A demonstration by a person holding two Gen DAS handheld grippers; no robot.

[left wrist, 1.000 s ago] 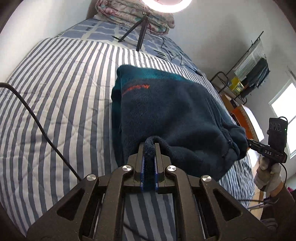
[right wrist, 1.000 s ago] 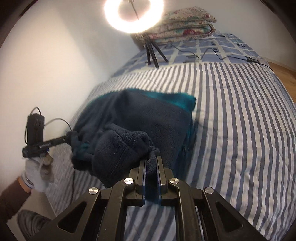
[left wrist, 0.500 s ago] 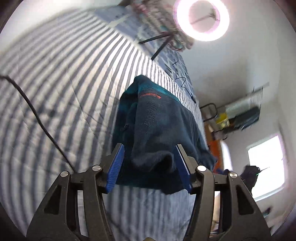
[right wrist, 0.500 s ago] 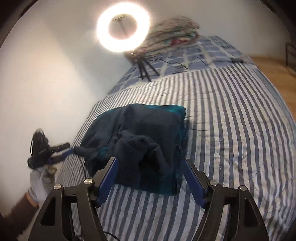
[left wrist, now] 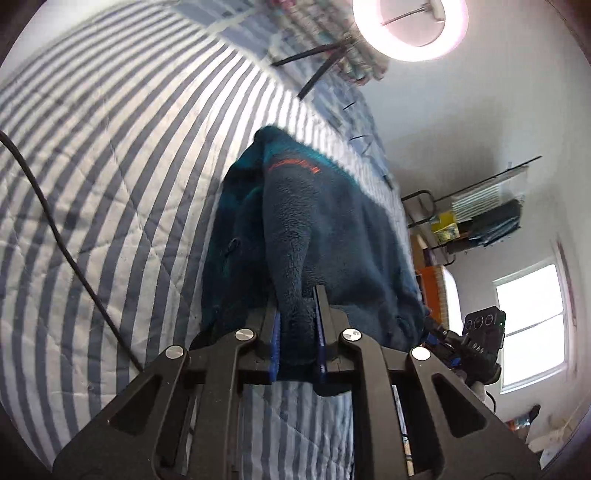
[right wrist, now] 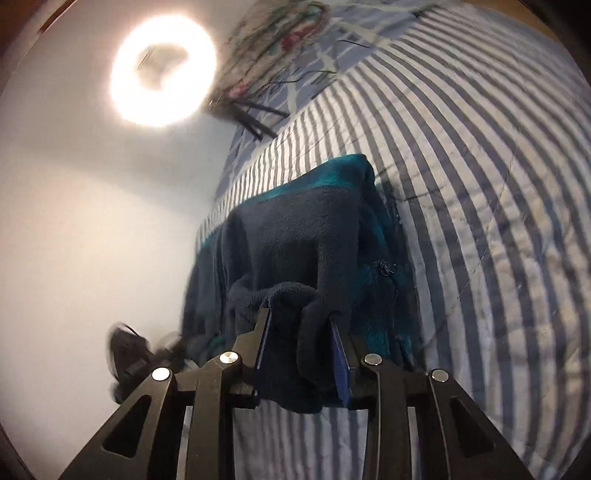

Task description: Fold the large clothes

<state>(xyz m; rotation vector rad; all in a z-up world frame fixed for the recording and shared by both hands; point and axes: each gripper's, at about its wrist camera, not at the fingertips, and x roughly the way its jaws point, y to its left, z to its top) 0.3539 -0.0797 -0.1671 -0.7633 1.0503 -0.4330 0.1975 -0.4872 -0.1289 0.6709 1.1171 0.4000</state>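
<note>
Striped blue-and-white quilting covers the bed (left wrist: 110,155), and at its head a lit ring light (left wrist: 410,29) stands on a tripod beside a stack of folded floral bedding (right wrist: 280,40). A black cable (left wrist: 55,229) trails across the quilt on the left. In the middle of the bed lies the dark navy fleece jacket (left wrist: 325,229), teal at its far edge with an orange logo near the collar; it is already doubled over into a rough rectangle.

The left gripper (left wrist: 297,325) has its jaws closed to a narrow gap, pinching a thick roll of the fleece's near edge. A clothes rack (left wrist: 480,214) and a bright window (left wrist: 532,328) sit off to the right.

The right gripper (right wrist: 299,343) has its jaws somewhat wider, with a bunched fold of the same near hem between them; the fabric fills the gap, so it looks gripped. A zip pocket (right wrist: 386,269) shows on the layer underneath.

Holding both near corners likely serves to carry that edge over for another fold; uneven lifting could skew the bulky fleece.
</note>
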